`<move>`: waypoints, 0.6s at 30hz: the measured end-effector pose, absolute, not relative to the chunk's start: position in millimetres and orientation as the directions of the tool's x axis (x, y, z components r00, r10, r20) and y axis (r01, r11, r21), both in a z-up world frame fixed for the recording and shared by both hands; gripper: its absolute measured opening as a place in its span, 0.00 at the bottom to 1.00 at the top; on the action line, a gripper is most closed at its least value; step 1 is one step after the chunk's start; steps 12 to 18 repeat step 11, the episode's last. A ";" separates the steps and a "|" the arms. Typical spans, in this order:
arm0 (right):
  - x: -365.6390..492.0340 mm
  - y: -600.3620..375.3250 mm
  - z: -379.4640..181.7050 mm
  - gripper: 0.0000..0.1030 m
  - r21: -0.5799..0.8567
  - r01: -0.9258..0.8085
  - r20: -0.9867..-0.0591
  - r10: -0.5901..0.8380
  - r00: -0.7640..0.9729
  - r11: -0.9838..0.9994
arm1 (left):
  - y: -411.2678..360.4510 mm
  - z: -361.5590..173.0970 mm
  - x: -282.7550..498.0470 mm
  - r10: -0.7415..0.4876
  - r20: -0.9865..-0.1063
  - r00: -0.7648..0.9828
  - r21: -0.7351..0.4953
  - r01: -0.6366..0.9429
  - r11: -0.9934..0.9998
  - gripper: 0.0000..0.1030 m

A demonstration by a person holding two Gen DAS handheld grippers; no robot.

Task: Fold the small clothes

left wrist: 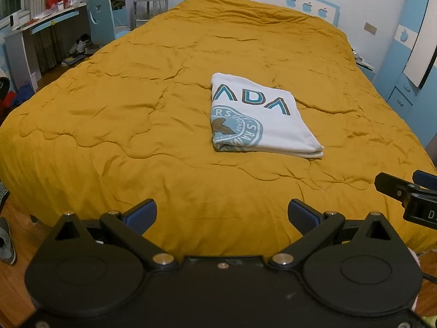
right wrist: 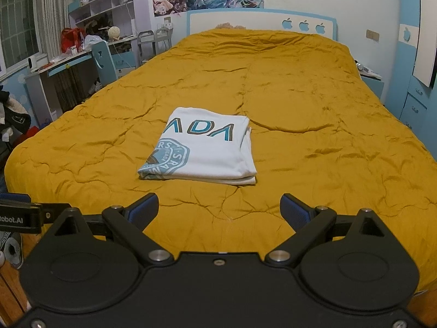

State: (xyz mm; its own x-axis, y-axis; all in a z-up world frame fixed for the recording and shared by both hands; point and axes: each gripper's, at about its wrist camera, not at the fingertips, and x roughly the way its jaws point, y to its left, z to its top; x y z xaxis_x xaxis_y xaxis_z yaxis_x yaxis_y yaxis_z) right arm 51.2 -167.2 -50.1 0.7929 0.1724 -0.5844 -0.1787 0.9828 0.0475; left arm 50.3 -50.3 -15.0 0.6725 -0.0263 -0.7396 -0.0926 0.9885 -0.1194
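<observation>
- Task item: a white T-shirt (left wrist: pixel 259 117) (right wrist: pixel 203 151), folded into a compact rectangle of several stacked layers; the layer edges show along its near side.
- Location: the T-shirt lies flat near the middle of a bed covered by a mustard-yellow quilted bedspread (left wrist: pixel 123 125) (right wrist: pixel 314 136). It is well apart from both grippers.
- Print: large letters outlined in teal and dark grey run across the upper face. "ADA" is readable; the start of the word is cut off at the fold.
- Print: below the letters sits a round teal emblem, partly wrapped around the fold. The fragments "RS" and "SRA" can be read on its ring; the smaller lettering is too small to read.
- Left hand-held gripper (left wrist: pixel 222 213): released, blue-padded fingers spread wide, holding nothing, positioned over the foot edge of the bed.
- Right hand-held gripper (right wrist: pixel 220 207): released, fingers spread wide, holding nothing, likewise over the foot edge.
- Marking: in the right wrist view, the side of the left unit carries white lettering "Robot.AI", its start cut off by the frame edge.
- Headboard (right wrist: pixel 245 22): white with a blue border and three blue apple-shaped motifs.
</observation>
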 end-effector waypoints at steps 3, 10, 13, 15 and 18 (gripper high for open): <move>52.2 -167.2 -50.4 0.94 0.047 -0.179 -0.585 0.172 0.792 0.983 | -50.5 -15.2 48.6 -0.025 -0.729 0.684 -0.118 -0.089 0.989 1.00; 52.5 -167.7 -51.2 0.94 0.046 -0.179 -0.586 0.172 0.792 0.983 | -53.1 -16.2 49.2 -0.026 -0.735 0.677 -0.114 -0.085 0.990 1.00; 52.7 -167.6 -51.0 0.94 0.046 -0.180 -0.586 0.173 0.792 0.983 | -53.0 -16.6 49.8 -0.026 -0.739 0.673 -0.115 -0.088 0.989 1.00; 52.7 -167.6 -51.0 0.94 0.046 -0.180 -0.586 0.173 0.792 0.983 | -53.0 -16.6 49.8 -0.026 -0.739 0.673 -0.115 -0.088 0.989 1.00; 52.7 -167.6 -51.0 0.94 0.046 -0.180 -0.586 0.173 0.792 0.983 | -53.0 -16.6 49.8 -0.026 -0.739 0.673 -0.115 -0.088 0.989 1.00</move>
